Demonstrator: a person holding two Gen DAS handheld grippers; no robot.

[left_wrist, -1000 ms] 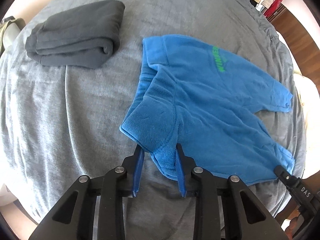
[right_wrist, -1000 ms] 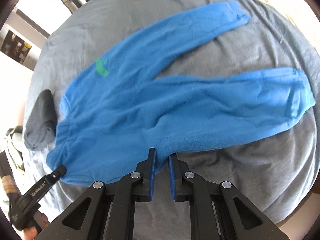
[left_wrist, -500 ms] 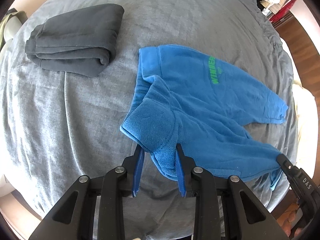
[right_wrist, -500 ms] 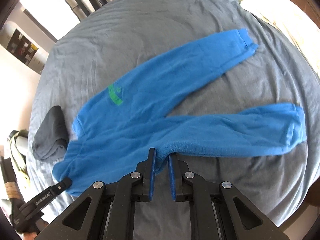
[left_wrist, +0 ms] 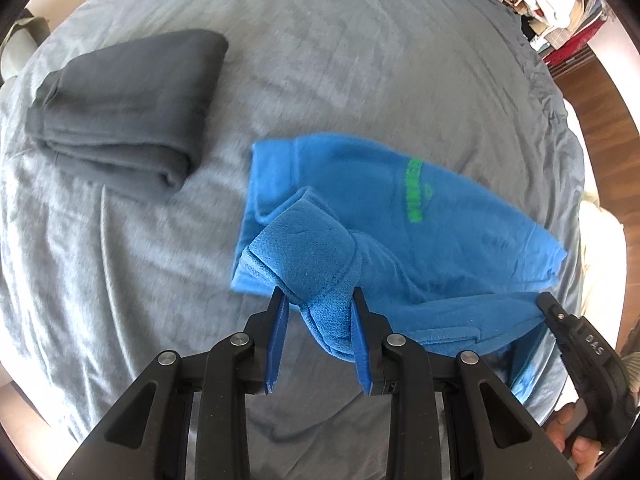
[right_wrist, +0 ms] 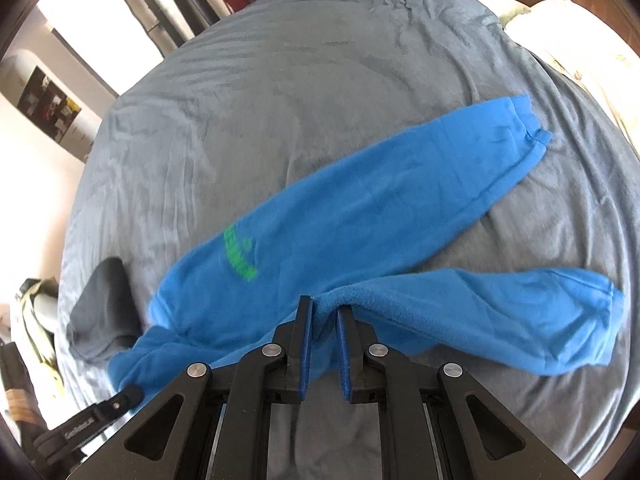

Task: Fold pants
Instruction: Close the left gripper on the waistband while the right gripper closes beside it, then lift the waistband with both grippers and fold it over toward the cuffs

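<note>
Blue fleece pants (left_wrist: 400, 216) with a green print lie on a grey bed cover (left_wrist: 320, 40). My left gripper (left_wrist: 318, 304) is shut on the near corner of the waistband and holds it lifted and folded toward the far side. My right gripper (right_wrist: 324, 312) is shut on the near leg's edge in the right wrist view, lifting the pants (right_wrist: 360, 216) there. The far leg lies flat and stretched to the right. The near leg's cuff (right_wrist: 580, 320) hangs off the cover.
A folded dark grey garment (left_wrist: 120, 108) lies at the far left of the bed; it also shows in the right wrist view (right_wrist: 104, 312). A cream pillow or sheet (right_wrist: 580, 40) lies at the right. Shelves and clutter stand beyond the bed.
Both grippers have risen and pulled the near edge of the pants up off the bed. The near leg now hangs lifted and has moved closer to the far leg.
</note>
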